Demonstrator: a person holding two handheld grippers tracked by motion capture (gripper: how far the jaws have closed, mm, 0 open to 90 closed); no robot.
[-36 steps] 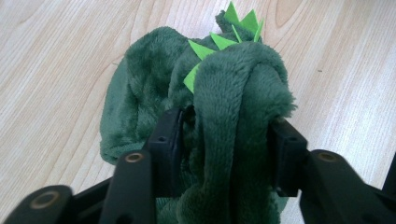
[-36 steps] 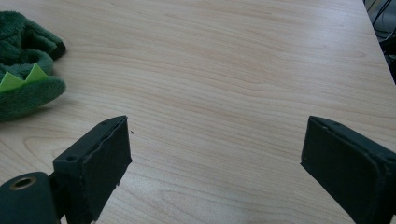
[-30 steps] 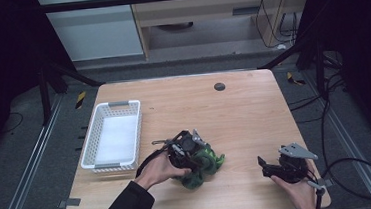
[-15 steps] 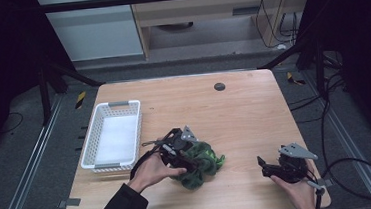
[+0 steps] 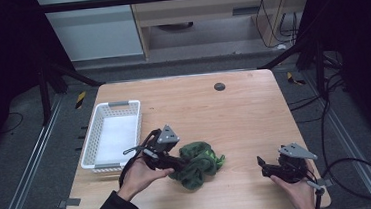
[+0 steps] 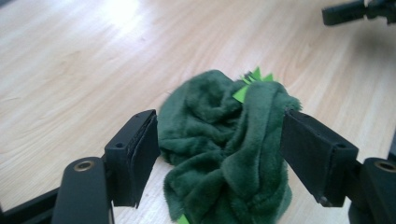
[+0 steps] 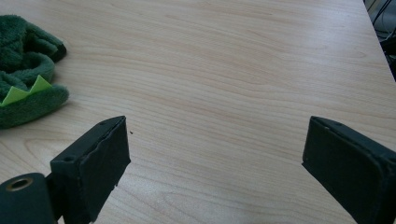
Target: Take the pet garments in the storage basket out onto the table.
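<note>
A crumpled dark green plush cloth (image 5: 200, 163) with light green spikes lies on the wooden table (image 5: 224, 116), front of centre. My left gripper (image 5: 179, 161) sits at the cloth's left side. In the left gripper view its jaws have just been opening and now stand wide, and the cloth (image 6: 224, 140) rests loosely between the pads (image 6: 140, 144), which do not squeeze it. My right gripper (image 5: 262, 164) hovers near the front right corner, and its open jaws (image 7: 217, 130) hold nothing. The cloth (image 7: 23, 70) lies off to their left.
A white slotted basket (image 5: 92, 147) stands at the table's left edge, just left of my left hand. A small dark round disc (image 5: 219, 86) is set into the far side of the table. The right gripper's tip (image 6: 355, 11) shows beyond the cloth in the left gripper view.
My left gripper has drawn back to the left off the cloth, and its jaws have spread. The cloth now lies more exposed on the table. The right gripper has stayed put.
</note>
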